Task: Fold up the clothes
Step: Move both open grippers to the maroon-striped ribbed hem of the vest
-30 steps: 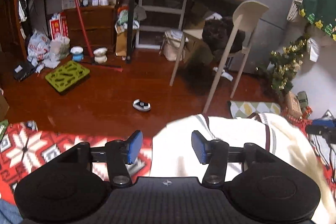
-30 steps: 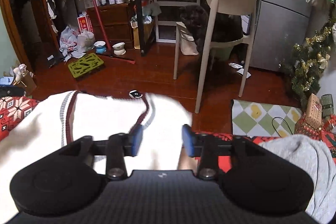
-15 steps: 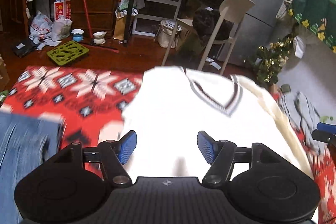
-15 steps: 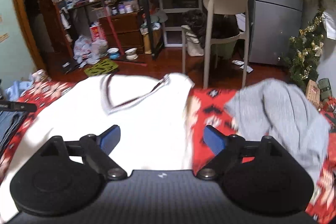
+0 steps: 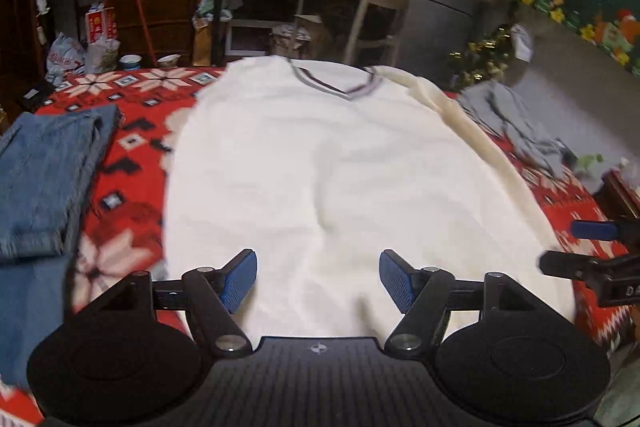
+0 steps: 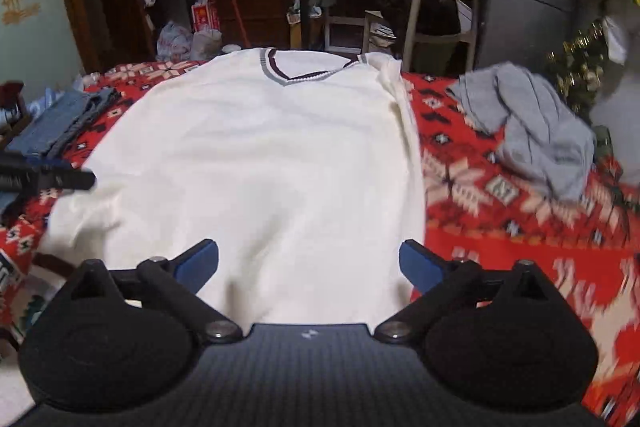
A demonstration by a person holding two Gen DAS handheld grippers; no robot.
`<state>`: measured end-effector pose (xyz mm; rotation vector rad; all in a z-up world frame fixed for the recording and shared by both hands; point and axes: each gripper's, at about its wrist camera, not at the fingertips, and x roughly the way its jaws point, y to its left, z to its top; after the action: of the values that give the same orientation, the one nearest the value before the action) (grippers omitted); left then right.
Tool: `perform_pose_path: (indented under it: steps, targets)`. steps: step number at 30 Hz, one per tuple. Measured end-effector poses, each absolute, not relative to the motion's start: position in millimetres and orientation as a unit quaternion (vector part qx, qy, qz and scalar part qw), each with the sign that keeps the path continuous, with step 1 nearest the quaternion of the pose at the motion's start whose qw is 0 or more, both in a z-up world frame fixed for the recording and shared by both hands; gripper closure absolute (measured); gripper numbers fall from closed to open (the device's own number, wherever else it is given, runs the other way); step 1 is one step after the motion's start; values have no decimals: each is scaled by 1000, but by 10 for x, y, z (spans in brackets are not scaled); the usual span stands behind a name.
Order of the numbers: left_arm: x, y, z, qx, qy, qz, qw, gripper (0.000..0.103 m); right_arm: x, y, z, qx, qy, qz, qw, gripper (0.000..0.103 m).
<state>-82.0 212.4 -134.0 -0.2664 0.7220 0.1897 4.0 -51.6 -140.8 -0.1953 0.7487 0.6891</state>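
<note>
Both grippers have nothing in them right now. The left gripper (image 5: 318, 277) has its blue pads parted about halfway with only the sweater's near end showing between them, no cloth pinched. The right gripper (image 6: 308, 263) is spreading its jaws wider at this moment, nearly as far as they go, and they're empty too. Whether either set of tips is brushing the fabric or hovering just above it, I honestly can't tell, since the bottom of both views is smeared.

Moving outward: the white sweater (image 6: 256, 155) lies flat and face up on the red patterned blanket (image 6: 520, 227), its hem at 6 o'clock by the jaws and its striped V-neck collar (image 6: 296, 73) at 12. One sleeve looks tucked along the body edge at about 2 o'clock in the left wrist view. Blue jeans (image 5: 44, 171) sit at 9 o'clock on the blanket, and a crumpled gray garment (image 6: 532, 123) at 2 o'clock in the right wrist view, both apart from the sweater.

So I'd say this is the spread-and-smooth step just wrapped up, with the fold itself not started. Next move probably calls for each gripper to pick an edge, likely a side or sleeve, close on one layer cleanly, and carry it across toward the middle without dragging the body out of square.
</note>
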Motion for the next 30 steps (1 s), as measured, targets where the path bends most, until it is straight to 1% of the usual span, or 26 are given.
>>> perform_pose_path:
  steps: [1,3,4,6,8,10,11,13,15,16,17,19,20,23,27,30]
  targets:
    - [-852,2055,-1366,-127,349,90,924,45,-28,-528,-1444,-85,363,331,867,7]
    - [-885,1952,-1445,-123,355,89,922,48,-147,-531,-1527,-73,374,334,862,19]
    - [-894,1914,-1486,-126,359,87,921,51,-210,-519,-1569,-74,380,329,861,21]
    - [-920,1849,-1553,-131,361,83,920,51,-238,-501,-1645,-77,386,315,864,31]
    - [-942,1790,-1600,-133,359,84,920,51,-285,-464,-1705,-70,395,313,861,33]
    - [-958,1744,-1644,-134,360,89,919,51,-325,-419,-1760,-66,400,313,859,31]
    - [-958,1725,-1669,-134,361,92,918,48,-345,-389,-1776,-73,394,311,862,31]
    - [-979,1664,-1705,-122,352,97,923,46,-405,-340,-1798,-90,383,308,866,24]
    - [-996,1585,-1727,-104,342,97,929,40,-461,-300,-1843,-96,376,308,868,6]
    - [-1005,1545,-1739,-95,336,97,932,34,-501,-273,-1873,-101,373,311,869,2]
    - [-1011,1534,-1751,-95,331,95,934,27,-546,-250,-1899,-109,366,309,871,1]
    - [-1024,1512,-1777,-95,321,92,938,24,-623,-223,-1937,-122,350,303,878,1]
    - [-1030,1501,-1790,-95,316,91,940,20,-630,-233,-1942,-120,346,303,880,1]
    - [-1054,1495,-1823,-101,301,81,945,12,-635,-265,-1948,-113,339,305,883,1]
    - [-1052,1481,-1842,-106,296,79,946,9,-633,-256,-1953,-115,335,303,885,1]
    - [-1034,1473,-1850,-109,296,76,946,3,-634,-266,-1962,-113,333,306,885,1]
